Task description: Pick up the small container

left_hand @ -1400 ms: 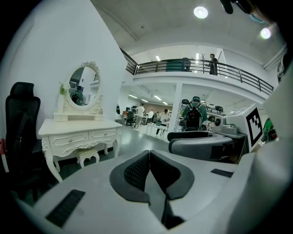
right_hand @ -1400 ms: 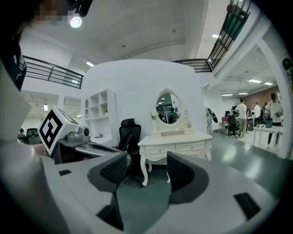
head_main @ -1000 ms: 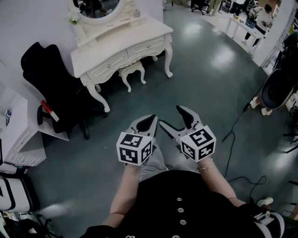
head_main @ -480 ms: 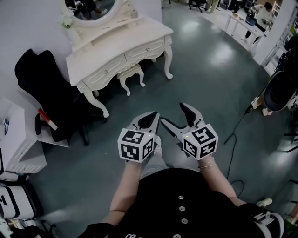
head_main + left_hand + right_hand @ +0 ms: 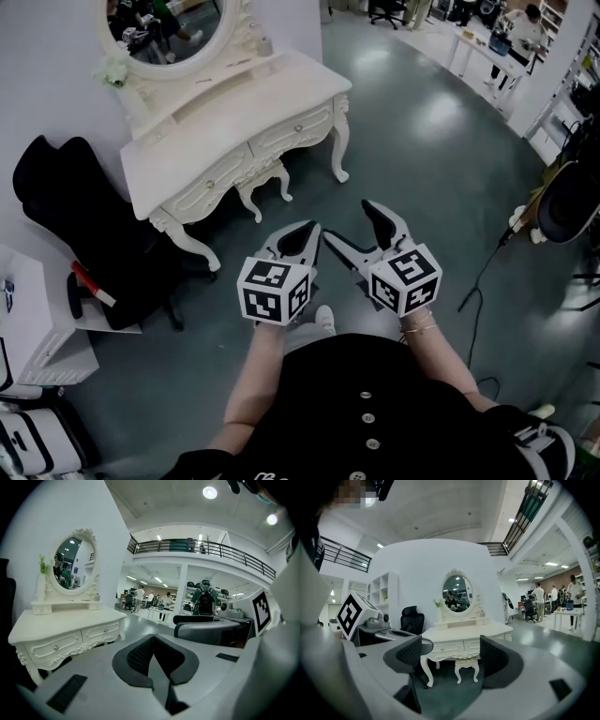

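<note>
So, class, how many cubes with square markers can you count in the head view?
2. The left cube sits on the left gripper, at lower centre; the right cube sits on the right gripper, just beside it. None seems hidden.

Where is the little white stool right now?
Head view, upper left of centre: the stool stands partly under the white dressing table, between its front legs, with the black chair off to its left.
</note>
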Available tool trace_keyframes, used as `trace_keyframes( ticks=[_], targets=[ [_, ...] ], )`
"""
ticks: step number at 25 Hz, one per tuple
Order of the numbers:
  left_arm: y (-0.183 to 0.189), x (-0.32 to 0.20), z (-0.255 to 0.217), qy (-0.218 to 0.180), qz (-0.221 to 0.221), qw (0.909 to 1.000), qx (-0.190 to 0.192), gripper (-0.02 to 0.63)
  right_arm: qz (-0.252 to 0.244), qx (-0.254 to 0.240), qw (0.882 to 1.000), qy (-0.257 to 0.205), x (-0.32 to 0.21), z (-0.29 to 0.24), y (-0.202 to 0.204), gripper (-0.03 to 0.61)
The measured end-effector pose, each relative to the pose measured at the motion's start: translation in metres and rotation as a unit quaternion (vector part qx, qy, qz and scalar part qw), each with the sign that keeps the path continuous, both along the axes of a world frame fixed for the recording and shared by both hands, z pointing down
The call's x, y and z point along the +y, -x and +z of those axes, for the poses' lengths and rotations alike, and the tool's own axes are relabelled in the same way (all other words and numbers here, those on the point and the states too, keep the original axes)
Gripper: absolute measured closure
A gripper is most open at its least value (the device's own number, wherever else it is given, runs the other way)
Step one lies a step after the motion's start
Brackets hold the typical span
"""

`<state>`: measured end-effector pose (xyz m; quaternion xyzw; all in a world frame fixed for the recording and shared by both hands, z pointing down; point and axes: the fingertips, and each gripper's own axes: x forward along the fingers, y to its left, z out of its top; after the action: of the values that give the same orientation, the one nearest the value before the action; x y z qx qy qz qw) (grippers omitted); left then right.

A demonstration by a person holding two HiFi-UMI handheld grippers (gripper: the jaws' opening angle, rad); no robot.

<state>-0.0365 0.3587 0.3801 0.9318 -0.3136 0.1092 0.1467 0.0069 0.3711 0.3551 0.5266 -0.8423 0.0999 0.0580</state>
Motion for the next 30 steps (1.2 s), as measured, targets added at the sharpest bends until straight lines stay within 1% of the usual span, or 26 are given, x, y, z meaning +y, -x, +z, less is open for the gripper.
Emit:
trace_keyframes(
  ticks=[4,7,12,17,24,30],
  targets=[
    [0.013,-0.058,-0.007,-0.006,-0.006,0.9999,0.007,0.600,0.010,0.004,1.000,-0.004,-0.053,-0.005,0.002,0.206],
    [0.022,-0.088,-0.006,-0.005,-0.014,0.9998,0.011,0.600,0.016,0.006,1.000,-0.003,-0.080,-0.005,0.002,0.206],
    [0.031,-0.113,0.009,0.019,-0.027,0.9993,0.019,0.600,0.018,0.010,1.000,0.018,-0.107,0.007,0.000,0.207],
    [0.026,-0.125,0.026,0.043,-0.029,0.9984,0.023,0.600,0.012,0.017,0.999,0.038,-0.127,0.019,-0.002,0.209],
    [0.021,-0.159,0.036,0.053,-0.041,0.9977,0.012,0.600,0.006,0.007,0.999,0.045,-0.170,0.028,-0.014,0.209],
    [0.008,-0.209,0.039,0.054,-0.052,0.9972,0.003,0.600,-0.002,0.001,0.999,0.048,-0.225,0.034,-0.035,0.209]
  ],
)
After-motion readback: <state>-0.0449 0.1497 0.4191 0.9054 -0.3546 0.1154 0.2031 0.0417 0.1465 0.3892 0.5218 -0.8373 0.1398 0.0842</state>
